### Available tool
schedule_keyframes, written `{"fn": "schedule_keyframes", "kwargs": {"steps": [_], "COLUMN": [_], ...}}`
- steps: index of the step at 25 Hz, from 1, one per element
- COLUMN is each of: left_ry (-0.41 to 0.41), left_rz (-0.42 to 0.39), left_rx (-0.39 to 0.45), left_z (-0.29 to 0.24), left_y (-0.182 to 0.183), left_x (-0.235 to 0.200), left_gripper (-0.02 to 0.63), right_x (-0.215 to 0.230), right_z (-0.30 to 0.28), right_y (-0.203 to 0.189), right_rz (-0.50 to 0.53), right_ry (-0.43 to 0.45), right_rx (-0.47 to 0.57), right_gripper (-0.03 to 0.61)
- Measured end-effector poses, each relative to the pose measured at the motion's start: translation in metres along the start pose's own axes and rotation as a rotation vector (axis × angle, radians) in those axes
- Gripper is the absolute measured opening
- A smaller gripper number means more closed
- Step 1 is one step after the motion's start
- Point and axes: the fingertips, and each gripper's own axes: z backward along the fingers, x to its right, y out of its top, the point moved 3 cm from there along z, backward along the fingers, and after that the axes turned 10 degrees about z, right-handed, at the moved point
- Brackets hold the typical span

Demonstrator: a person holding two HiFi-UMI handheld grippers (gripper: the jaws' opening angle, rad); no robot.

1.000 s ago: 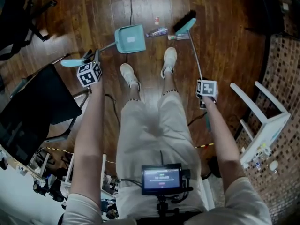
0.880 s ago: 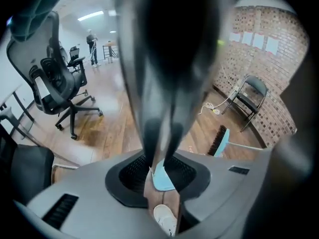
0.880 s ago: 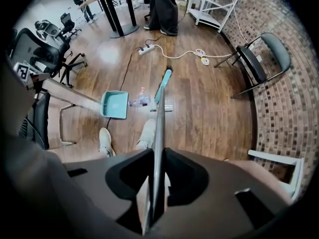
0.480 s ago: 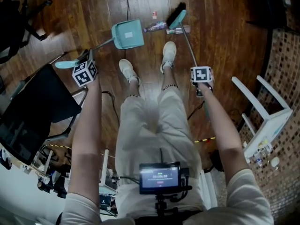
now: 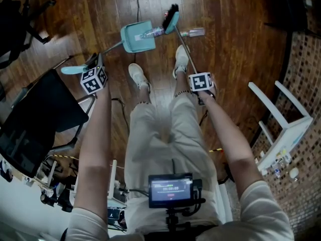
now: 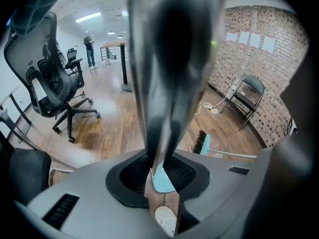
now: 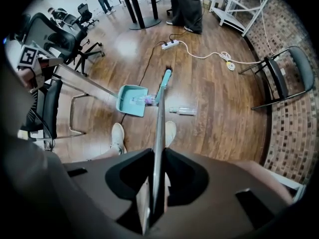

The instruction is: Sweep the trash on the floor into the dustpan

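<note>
Closest to me, my left hand-held gripper [image 6: 160, 176] pinches the dustpan handle [image 5: 111, 47], its jaws having just been closing on it. My right hand-held gripper [image 7: 155, 183] is clamped tight on the broom pole [image 5: 186, 54]. I judge the left grip to be the weak point: the handle is long and slim, so if it twists in the pads the dustpan [image 5: 138, 38] could tip or skid across the floor [image 5: 235, 49] under the broom's push. My right shoe [image 5: 181, 60] stands just beside the pole, so a low stroke could catch the toe. Farther out, the broom head [image 5: 171, 17] sits at the pan's open edge, where a bottle [image 5: 152, 32] lies. Too hard a shove could bounce it back out. On the brush's other side a second clear bottle [image 5: 193, 32] lies on the floor, away from the pan, where it is easily missed or sent rolling.
</note>
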Motion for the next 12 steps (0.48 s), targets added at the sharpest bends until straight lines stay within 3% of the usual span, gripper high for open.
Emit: {"fn": "schedule_keyframes", "kwargs": {"steps": [12], "left_ry": [-0.05], "left_rz": [-0.026], "left_rx": [-0.012], "left_z": [-0.002], "left_y": [0.0], "left_x": [-0.003], "left_gripper": [0.072], "right_x": [-0.101], "right_z": [0.0], "right_y": [0.056], "right_rz": [0.179], "right_ry": [0.095], "right_rx": [0.049], "right_gripper": [0.109]}}
